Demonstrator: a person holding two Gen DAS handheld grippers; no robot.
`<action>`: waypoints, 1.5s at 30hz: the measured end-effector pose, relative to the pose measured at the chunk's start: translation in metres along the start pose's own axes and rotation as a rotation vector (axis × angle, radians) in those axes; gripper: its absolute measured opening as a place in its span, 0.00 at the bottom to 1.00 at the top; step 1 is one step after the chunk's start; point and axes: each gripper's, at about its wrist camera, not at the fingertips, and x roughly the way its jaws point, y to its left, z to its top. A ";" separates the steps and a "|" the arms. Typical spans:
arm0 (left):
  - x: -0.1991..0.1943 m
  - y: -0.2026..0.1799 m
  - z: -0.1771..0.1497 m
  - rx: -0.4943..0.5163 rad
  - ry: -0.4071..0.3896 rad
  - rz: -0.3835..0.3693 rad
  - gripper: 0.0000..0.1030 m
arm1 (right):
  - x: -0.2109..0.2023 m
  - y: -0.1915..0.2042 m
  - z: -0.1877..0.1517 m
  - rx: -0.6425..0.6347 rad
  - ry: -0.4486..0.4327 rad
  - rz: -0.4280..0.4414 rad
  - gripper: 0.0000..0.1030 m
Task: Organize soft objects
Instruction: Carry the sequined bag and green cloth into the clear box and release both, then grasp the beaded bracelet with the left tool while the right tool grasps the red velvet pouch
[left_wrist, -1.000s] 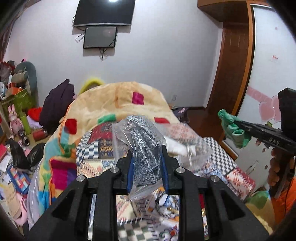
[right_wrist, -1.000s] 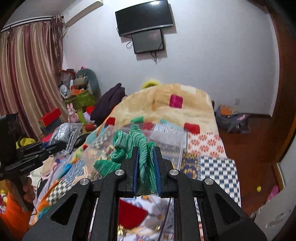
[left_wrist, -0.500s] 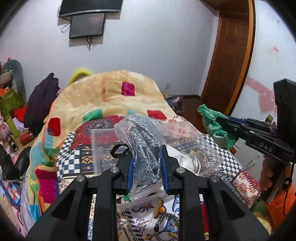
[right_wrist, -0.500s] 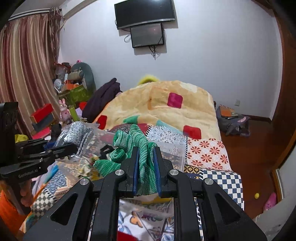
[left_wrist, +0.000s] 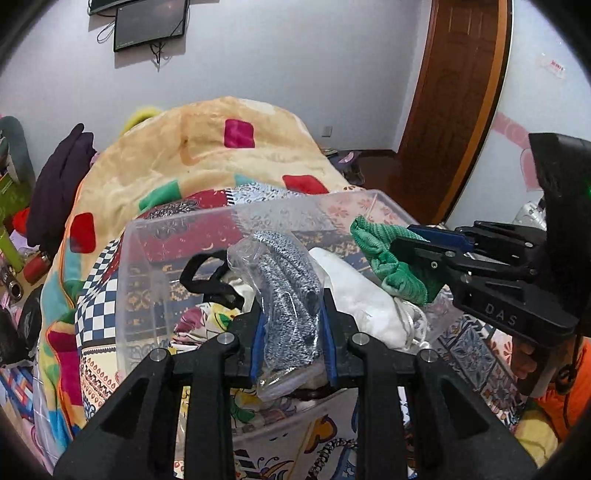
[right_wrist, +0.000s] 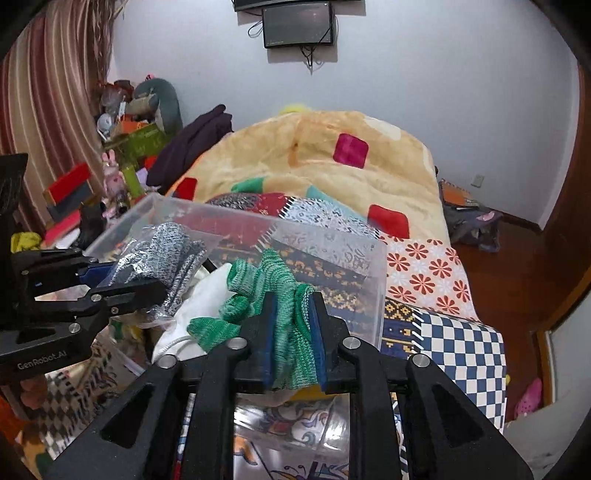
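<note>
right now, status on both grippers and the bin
Left gripper shut on bagged grey knit. Right gripper shut on green knit. Both over clear bin, already holding cloth.

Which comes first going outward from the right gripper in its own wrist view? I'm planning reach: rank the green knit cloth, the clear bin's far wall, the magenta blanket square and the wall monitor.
1. green knit cloth, clamped in the right gripper.
2. clear bin's far wall, just ahead.
3. magenta blanket square, up on the bedding heap.
4. wall monitor, top centre, on the back wall.

left claw (left_wrist: 292, 332) clamping bagged grey knit (left_wrist: 291, 291), clear bin (left_wrist: 147, 266)
</note>
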 end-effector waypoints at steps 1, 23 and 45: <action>0.001 0.000 0.000 -0.001 0.002 0.002 0.26 | 0.001 0.000 0.001 -0.001 0.001 -0.001 0.24; -0.107 -0.022 -0.012 0.016 -0.214 0.070 0.97 | -0.091 0.009 0.000 0.035 -0.193 -0.011 1.00; -0.066 -0.001 -0.101 -0.096 0.036 0.069 0.84 | -0.030 0.042 -0.085 0.042 0.160 0.132 1.00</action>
